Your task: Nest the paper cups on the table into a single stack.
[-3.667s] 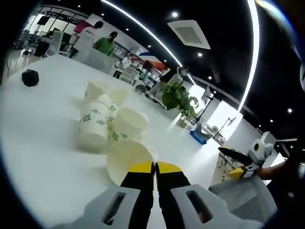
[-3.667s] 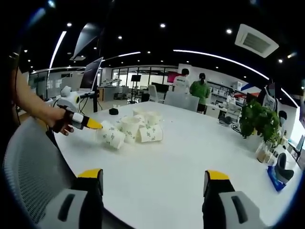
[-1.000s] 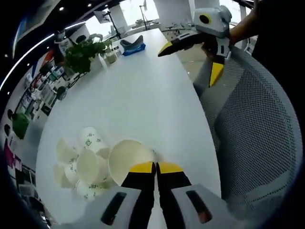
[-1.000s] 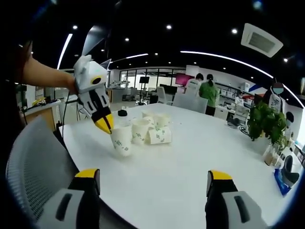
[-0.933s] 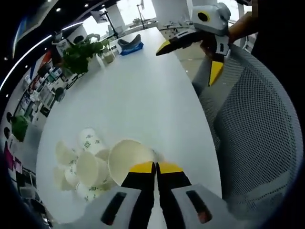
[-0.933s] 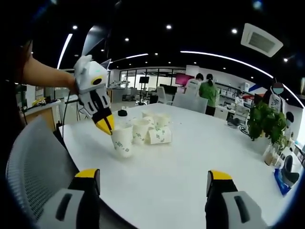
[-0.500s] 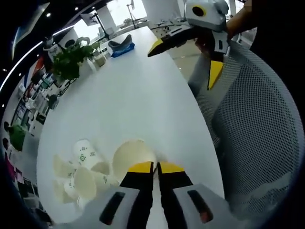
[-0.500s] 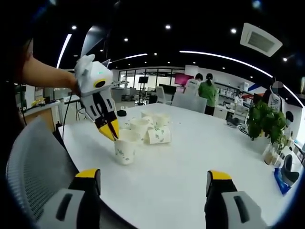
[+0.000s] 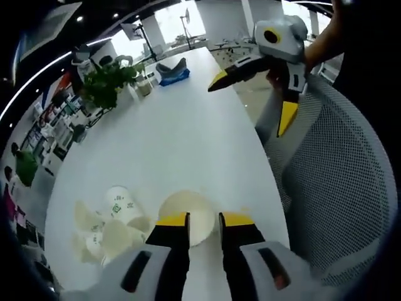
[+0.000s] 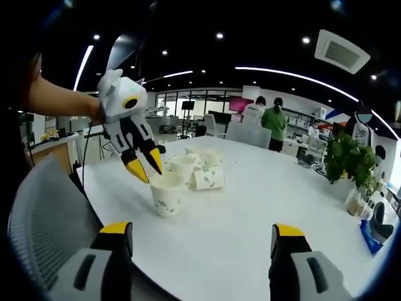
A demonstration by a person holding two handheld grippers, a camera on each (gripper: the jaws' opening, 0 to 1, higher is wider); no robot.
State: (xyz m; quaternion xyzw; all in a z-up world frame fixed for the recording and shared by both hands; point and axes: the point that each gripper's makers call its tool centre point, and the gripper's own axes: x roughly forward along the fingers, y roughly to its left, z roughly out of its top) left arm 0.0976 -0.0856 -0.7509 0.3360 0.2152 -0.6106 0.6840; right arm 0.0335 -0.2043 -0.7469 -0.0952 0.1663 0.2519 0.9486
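One white paper cup (image 10: pixel 165 195) with green print stands upright on the white table (image 10: pixel 250 213), apart from the others. My left gripper (image 10: pixel 145 167) hovers just above its rim, open, touching nothing. In the left gripper view the same cup (image 9: pixel 187 216) sits below the parted yellow tips of the left gripper (image 9: pixel 204 219). Several more cups (image 10: pixel 199 168) lie and stand in a loose cluster behind it, and these clustered cups (image 9: pixel 106 222) are left of my jaws. My right gripper (image 10: pixel 202 230) is wide open over the near table edge, and the right gripper (image 9: pixel 250 100) is empty.
A grey mesh chair (image 9: pixel 338 188) stands at the table's edge beside the single cup. A potted plant (image 10: pixel 341 163) and a blue object (image 9: pixel 172 69) are at the far end. A small black thing (image 10: pixel 161 148) lies behind the cups. People (image 10: pixel 266 119) stand beyond the table.
My left gripper held the cup by its rim, set it upright on the table, then opened and let go. The right gripper stayed open and still.
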